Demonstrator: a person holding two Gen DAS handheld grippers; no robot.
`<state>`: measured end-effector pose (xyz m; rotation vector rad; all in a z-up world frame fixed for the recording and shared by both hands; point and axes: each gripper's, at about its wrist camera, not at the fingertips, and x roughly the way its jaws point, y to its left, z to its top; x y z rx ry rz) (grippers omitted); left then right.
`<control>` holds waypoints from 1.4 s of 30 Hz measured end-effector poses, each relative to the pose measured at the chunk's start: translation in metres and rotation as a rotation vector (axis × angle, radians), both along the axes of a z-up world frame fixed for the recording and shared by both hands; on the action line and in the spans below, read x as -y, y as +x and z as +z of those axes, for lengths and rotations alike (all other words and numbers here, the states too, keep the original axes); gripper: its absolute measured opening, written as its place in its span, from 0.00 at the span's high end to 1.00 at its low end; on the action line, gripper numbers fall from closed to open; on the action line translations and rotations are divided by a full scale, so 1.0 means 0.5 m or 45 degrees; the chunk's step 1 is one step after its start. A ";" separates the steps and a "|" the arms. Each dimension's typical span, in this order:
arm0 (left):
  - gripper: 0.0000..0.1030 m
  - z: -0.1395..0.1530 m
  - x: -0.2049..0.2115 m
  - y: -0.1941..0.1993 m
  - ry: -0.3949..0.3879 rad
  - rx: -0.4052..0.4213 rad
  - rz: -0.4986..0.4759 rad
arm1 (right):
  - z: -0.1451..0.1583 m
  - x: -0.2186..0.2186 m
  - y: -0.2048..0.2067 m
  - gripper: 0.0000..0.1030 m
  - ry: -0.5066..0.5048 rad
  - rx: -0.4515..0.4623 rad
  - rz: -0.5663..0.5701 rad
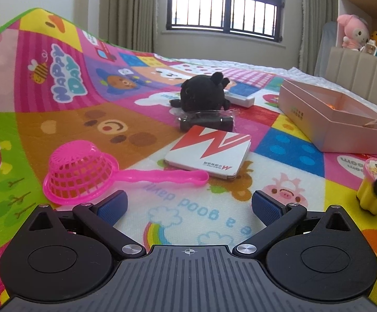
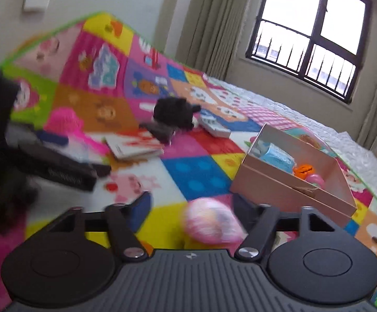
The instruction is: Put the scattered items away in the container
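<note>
My left gripper (image 1: 188, 204) hangs open and empty over the play mat, just behind a pink strainer (image 1: 81, 174) and a white-and-red flat box (image 1: 209, 153). Farther back lie a black plush (image 1: 201, 93), a dark wrapped packet (image 1: 206, 121) and a small white box (image 1: 240, 100). The pink cardboard container (image 1: 328, 119) stands at the right. My right gripper (image 2: 191, 205) is open. A blurred pink-topped round toy (image 2: 211, 223) sits between its fingers, close to the right one and apart from the left. In the left wrist view that toy (image 1: 370, 184) is yellow below its pink lid.
The container (image 2: 279, 189) holds a blue packet (image 2: 276, 156), an orange pumpkin toy (image 2: 302, 170) and a pink item (image 2: 315, 180). The mat lies on a bed below a window. Stuffed toys (image 1: 352, 31) sit on a headboard shelf. The left gripper's dark body (image 2: 32, 156) fills the left.
</note>
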<state>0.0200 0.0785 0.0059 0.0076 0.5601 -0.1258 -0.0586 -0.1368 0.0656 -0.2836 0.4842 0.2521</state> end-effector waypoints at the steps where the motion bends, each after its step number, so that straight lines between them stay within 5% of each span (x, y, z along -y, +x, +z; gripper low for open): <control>1: 0.00 0.000 0.000 0.000 -0.002 0.000 0.000 | 0.003 0.006 -0.002 0.24 0.029 -0.005 -0.001; 8: 0.00 0.001 -0.002 0.000 -0.011 -0.005 0.005 | -0.005 0.038 -0.011 0.22 0.128 -0.053 -0.049; 13: 0.00 0.020 -0.014 -0.021 0.001 -0.022 0.136 | 0.004 0.091 -0.009 0.00 0.163 0.093 -0.246; 16: 0.00 0.038 -0.033 -0.036 -0.043 -0.045 0.209 | -0.015 0.146 0.005 0.00 0.214 0.114 -0.442; 21: 0.00 0.063 -0.076 -0.007 -0.131 -0.084 0.338 | -0.068 0.244 0.030 0.00 0.483 0.006 -0.674; 26: 0.00 0.060 -0.124 0.067 -0.185 -0.169 0.512 | -0.098 0.287 0.025 0.00 0.661 -0.037 -0.722; 30: 0.00 0.044 -0.125 0.112 -0.110 -0.150 0.533 | -0.108 0.286 0.026 0.00 0.679 -0.037 -0.728; 33: 0.16 0.037 -0.117 0.117 -0.040 -0.125 0.496 | -0.111 0.289 0.024 0.00 0.701 -0.023 -0.724; 38: 0.15 0.049 -0.109 0.095 -0.016 -0.099 0.349 | -0.113 0.305 0.018 0.00 0.756 -0.009 -0.713; 42: 0.15 0.096 -0.065 0.059 -0.054 -0.066 -0.062 | -0.113 0.305 0.018 0.00 0.762 -0.006 -0.713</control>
